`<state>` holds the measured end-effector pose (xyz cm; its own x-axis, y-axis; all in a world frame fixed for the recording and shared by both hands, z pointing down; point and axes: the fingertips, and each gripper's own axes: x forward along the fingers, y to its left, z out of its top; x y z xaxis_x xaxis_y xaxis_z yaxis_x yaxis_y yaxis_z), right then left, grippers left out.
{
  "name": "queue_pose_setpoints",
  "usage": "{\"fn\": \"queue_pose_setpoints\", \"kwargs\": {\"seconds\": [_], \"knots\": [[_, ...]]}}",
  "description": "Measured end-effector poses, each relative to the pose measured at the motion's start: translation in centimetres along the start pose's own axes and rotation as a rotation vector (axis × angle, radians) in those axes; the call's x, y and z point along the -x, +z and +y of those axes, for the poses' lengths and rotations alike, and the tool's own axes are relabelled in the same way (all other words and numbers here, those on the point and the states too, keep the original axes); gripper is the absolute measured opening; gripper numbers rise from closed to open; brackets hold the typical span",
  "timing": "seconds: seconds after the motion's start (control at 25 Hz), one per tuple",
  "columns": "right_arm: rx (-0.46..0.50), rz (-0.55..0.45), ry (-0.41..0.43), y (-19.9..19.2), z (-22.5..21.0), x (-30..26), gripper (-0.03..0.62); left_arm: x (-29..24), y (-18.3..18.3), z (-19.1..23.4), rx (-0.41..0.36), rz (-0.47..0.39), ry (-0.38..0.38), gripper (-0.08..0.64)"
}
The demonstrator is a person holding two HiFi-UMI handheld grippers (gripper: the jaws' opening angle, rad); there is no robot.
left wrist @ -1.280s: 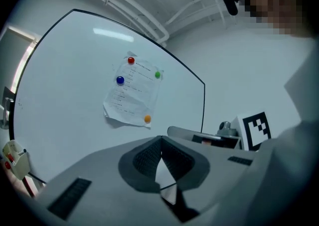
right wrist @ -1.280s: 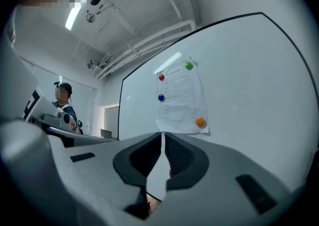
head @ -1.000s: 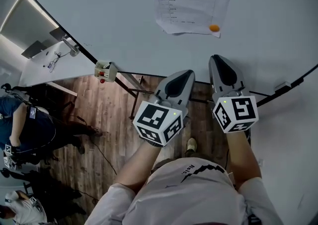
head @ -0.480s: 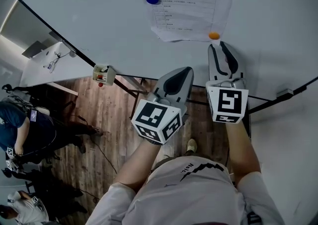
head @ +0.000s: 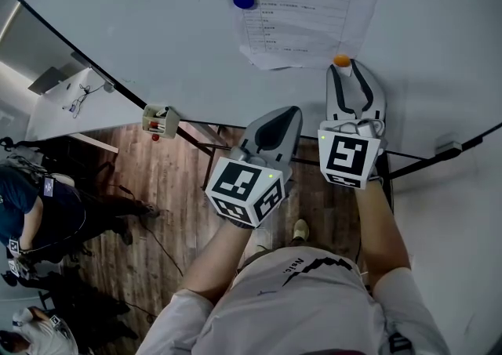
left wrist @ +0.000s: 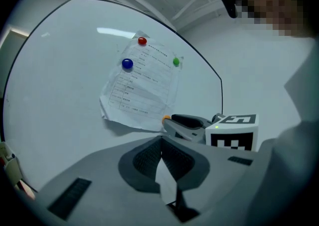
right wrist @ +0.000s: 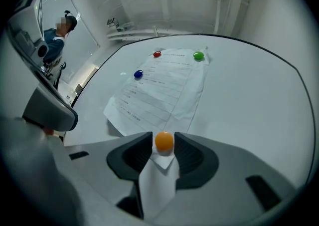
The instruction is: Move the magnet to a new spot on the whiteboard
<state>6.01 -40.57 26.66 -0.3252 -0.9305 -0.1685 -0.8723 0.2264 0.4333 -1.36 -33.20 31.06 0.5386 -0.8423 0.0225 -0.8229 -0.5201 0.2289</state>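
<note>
Two tools are in the person's hands, but only one is at work. The right tool is open just a bit wider than the orange magnet, with one jaw on each side of it. There looks to be a thin gap on both sides, so I think it has not squeezed yet. It is held this way so that closing the jaws will catch the magnet by its round sides. The left tool is closed with nothing in it. It hangs lower, away from the magnets, likely to keep out of the way.

The orange magnet sits on the whiteboard, at the bottom right corner of a paper sheet. It is there to pin that corner flat. A blue magnet, a red magnet and a green magnet hold the sheet higher up. So the sheet should stay up without the orange one, though the loose corner may curl.

Next comes a squeeze and a firm pull, since the magnet sticks. There is bare board to the right for its new spot.
</note>
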Motion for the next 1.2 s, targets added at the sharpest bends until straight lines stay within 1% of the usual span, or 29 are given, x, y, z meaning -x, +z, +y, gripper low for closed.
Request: {"fn": "queue_pose_setpoints", "kwargs": {"seconds": [0.24, 0.48, 0.56, 0.72, 1.04, 1.2], "knots": [[0.077, 0.025, -0.035, -0.6, 0.3, -0.6, 0.132, 0.1, 0.1, 0.6, 0.005, 0.000, 0.001, 0.011], [0.116, 0.045, -0.086, -1.1, 0.0, -0.7, 0.132, 0.3, 0.0, 1.1, 0.010, -0.002, 0.000, 0.011], [0.118, 0.055, -0.091, -1.3, -0.1, -0.7, 0.130, 0.3, 0.0, 1.2, 0.011, -0.002, -0.001, 0.011], [0.115, 0.047, -0.072, -0.9, 0.0, -0.8, 0.130, 0.4, -0.1, 1.3, 0.015, -0.001, -0.004, 0.011], [0.075, 0.025, -0.054, 0.0, -0.1, -0.3, 0.129, 1.2, -0.2, 1.2, 0.020, -0.004, -0.006, 0.011], [0.063, 0.030, -0.036, -0.2, 0.3, 0.2, 0.129, 1.5, -0.4, 1.0, 0.022, -0.005, -0.009, 0.011]]}}
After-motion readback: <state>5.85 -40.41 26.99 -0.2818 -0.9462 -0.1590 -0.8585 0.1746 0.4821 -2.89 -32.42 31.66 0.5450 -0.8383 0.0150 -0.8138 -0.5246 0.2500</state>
